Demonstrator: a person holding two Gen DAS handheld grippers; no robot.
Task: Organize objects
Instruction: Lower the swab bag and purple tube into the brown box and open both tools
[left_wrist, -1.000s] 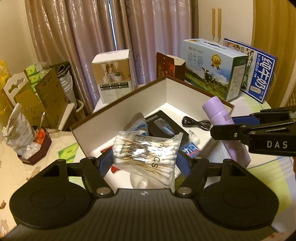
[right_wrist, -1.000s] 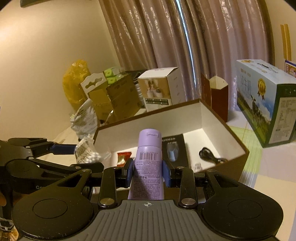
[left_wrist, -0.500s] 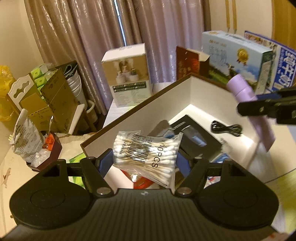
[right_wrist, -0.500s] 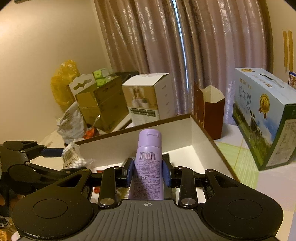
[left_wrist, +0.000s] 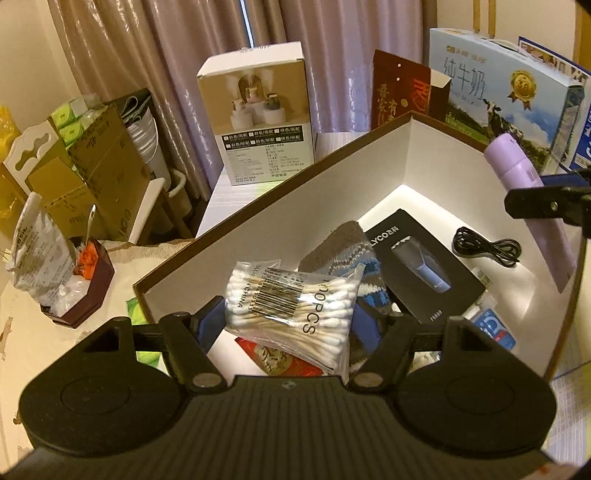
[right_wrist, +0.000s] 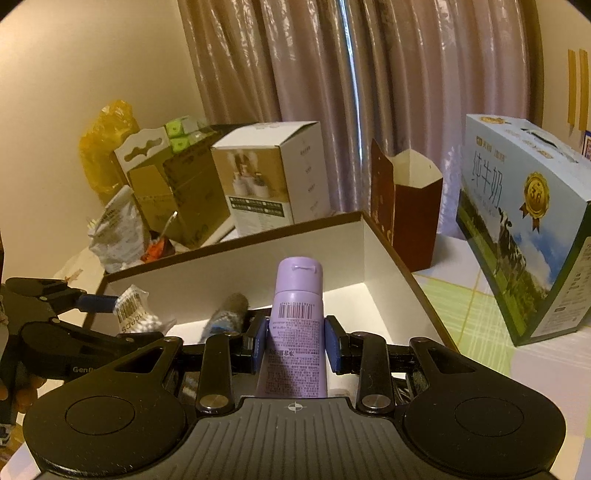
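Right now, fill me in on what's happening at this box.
A person is holding two grippers over an open white-lined box. The left gripper grips a bag of cotton swabs; the right gripper grips a purple tube, cap forward. A sock, shaver box and black cable lie inside.
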